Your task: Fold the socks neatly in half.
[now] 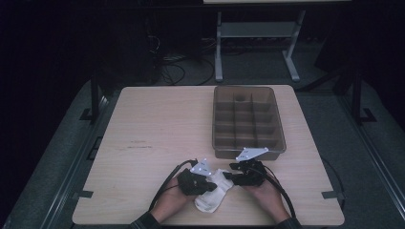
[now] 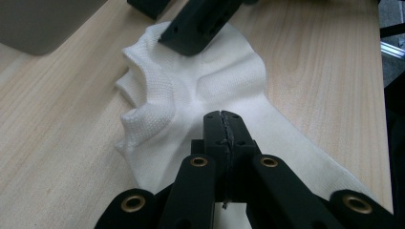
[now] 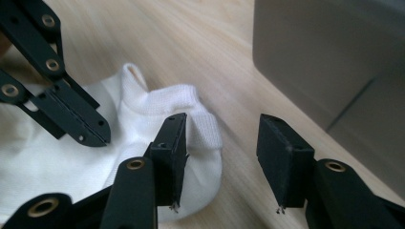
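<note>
Brown divided bin (image 1: 248,120) on a light wooden table (image 1: 157,143)

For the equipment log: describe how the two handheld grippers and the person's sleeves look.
Both the left gripper and the right gripper are black, with flat linkage arms, brass-coloured rivets and squared jaw pads. Each carries a pale three-cornered plate on top and trails a black cable. The sleeves are dark with ribbed cuffs.

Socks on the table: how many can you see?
1. A white sock lies crumpled near the table's front edge, between the two grippers and just in front of the brown divided tray. A second one folded inside it can't be ruled out.
</note>
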The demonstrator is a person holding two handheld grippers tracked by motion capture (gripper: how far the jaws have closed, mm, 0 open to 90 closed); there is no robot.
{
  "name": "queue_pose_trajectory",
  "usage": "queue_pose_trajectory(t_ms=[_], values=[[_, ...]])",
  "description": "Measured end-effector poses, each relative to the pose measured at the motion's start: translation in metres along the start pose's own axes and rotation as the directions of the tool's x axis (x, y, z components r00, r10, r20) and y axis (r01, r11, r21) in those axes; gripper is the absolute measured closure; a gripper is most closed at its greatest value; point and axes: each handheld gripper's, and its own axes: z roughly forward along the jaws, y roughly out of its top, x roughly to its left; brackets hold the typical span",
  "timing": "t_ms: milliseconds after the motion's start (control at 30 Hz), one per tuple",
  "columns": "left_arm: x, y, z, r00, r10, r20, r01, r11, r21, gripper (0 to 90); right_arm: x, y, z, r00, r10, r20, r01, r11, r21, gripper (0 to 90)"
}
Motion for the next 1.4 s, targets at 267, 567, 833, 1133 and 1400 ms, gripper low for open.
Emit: queue_pose_trajectory(t_ms=[267, 567, 833, 1133, 1400], values=[[0.0, 0.0, 0.0, 1.0, -0.006, 0.003, 0.006, 1.0, 0.0, 90.0, 0.002, -0.007, 0.008, 0.9978, -0.066, 0.006, 0.066, 0.998, -0.024, 51.1], [0.0, 0.0, 0.0, 1.0, 0.004, -0.005, -0.004, 1.0, 0.005, 90.0, 0.009, -0.009, 0.008, 0.9946, -0.103, -0.014, 0.102, 0.994, -0.035, 68.6], [0.0, 0.001, 0.0, 1.0, -0.001, -0.003, 0.001, 1.0, 0.006, 90.0, 0.012, -0.009, 0.008, 0.9976, -0.044, -0.053, 0.042, 0.999, -0.023, 82.0], [0.0, 0.001, 0.0, 1.0, 0.003, -0.002, -0.003, 1.0, 0.007, 90.0, 0.013, -0.005, 0.005, 0.999, 0.014, -0.043, -0.014, 1.0, 0.009, 84.9], [0.0, 0.001, 0.0, 1.0, 0.007, -0.003, -0.007, 1.0, 0.007, 90.0, 0.015, 0.001, -0.006, 0.999, 0.006, -0.044, -0.007, 1.0, -0.024, 85.0]])
